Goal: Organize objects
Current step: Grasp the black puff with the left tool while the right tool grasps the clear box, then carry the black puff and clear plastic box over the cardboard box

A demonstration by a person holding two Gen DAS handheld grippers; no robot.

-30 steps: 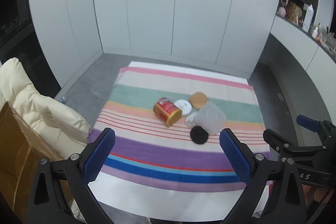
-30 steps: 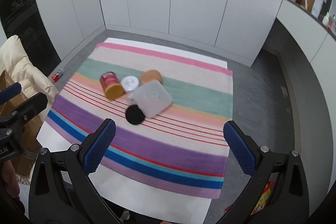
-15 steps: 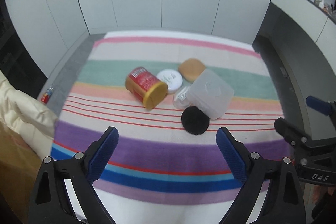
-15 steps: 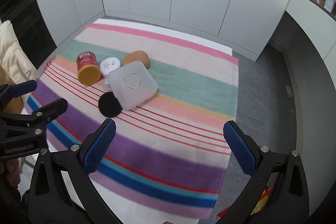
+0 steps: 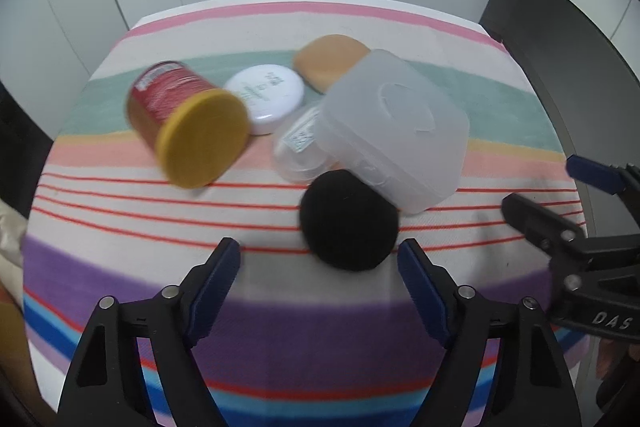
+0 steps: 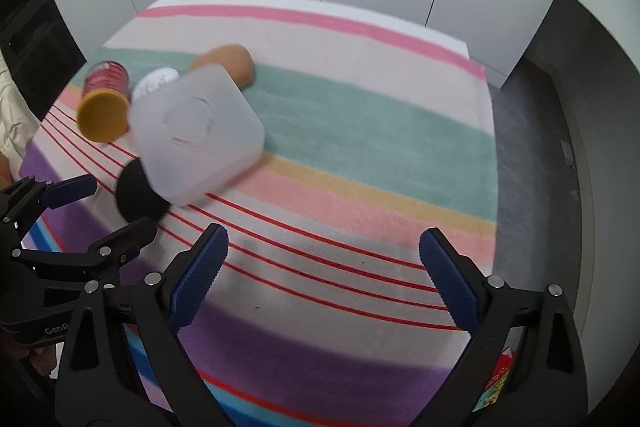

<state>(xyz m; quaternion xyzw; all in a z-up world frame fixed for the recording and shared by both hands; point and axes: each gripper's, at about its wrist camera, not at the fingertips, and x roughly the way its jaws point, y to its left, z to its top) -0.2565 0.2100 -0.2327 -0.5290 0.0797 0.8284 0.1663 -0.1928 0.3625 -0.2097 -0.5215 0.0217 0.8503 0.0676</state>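
Left wrist view shows the left claw spread, empty, just short of the black puff on the striped cloth. A clear box overlaps the puff, hiding a small clear case from the right wrist view, where the right claw hangs spread over bare stripes.

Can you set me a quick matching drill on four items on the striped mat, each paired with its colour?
Things:
1. round pad
2. square box
3. can lid
4. sponge

Colours:
A. tan
B. black
C. translucent white
D. yellow

Pairs: 1-B, 2-C, 3-D, 4-A
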